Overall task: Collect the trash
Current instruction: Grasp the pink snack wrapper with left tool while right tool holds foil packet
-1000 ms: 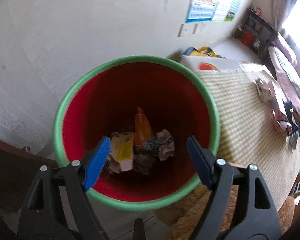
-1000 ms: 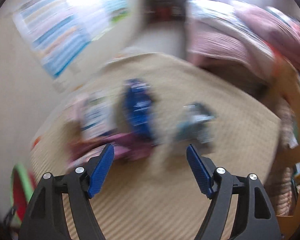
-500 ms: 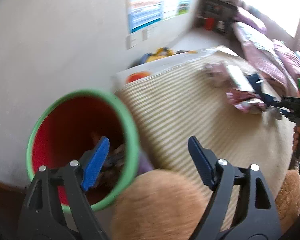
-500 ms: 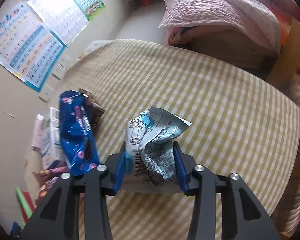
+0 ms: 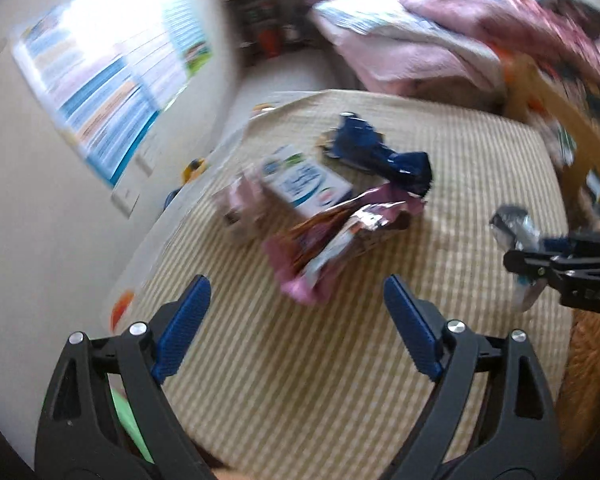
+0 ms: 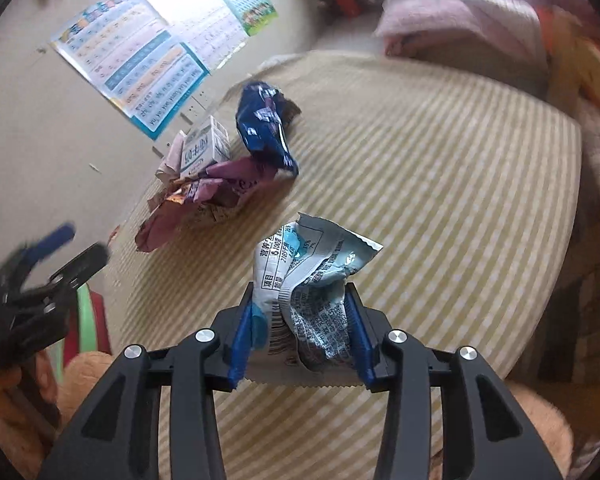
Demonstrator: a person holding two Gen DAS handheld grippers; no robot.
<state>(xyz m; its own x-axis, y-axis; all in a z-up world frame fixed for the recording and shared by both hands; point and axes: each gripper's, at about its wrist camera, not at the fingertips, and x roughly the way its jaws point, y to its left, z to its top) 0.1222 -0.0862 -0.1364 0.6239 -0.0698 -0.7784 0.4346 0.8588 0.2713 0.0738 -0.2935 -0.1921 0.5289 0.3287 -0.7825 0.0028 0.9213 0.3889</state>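
Fingers of right gripper (image 6: 298,328) clamped on pale blue crumpled wrapper (image 6: 312,280), pads pressing both flanks, most of the foil sticking up free above the pads; jaws just been closing, wrapper between them. Fingers of left gripper (image 5: 296,332) spread wide, nothing between them, jaws just been opening; pointed down at checked surface (image 5: 320,380). Remaining trash in a loose heap toward far left of surface: pink wrapper (image 5: 340,240) nearest, white carton (image 5: 308,184) touching it behind, dark blue wrapper (image 5: 380,152) farther back, overlapping the others. Green-rimmed red bin (image 6: 88,320) only partly visible at near left edge, just beside the left gripper in the right wrist view. Risks, judged: grip on pale blue wrapper low and on springy crumpled foil, so could slide out during carry toward bin, especially on a fast swing. Path to bin crosses the space held by the left gripper; collision or snag likely if both travel together. Left view heavily blurred, so aim at the heap uncertain; pink wrapper lies against the carton, so closing there could pinch both or nudge the carton toward the far left edge of the surface.
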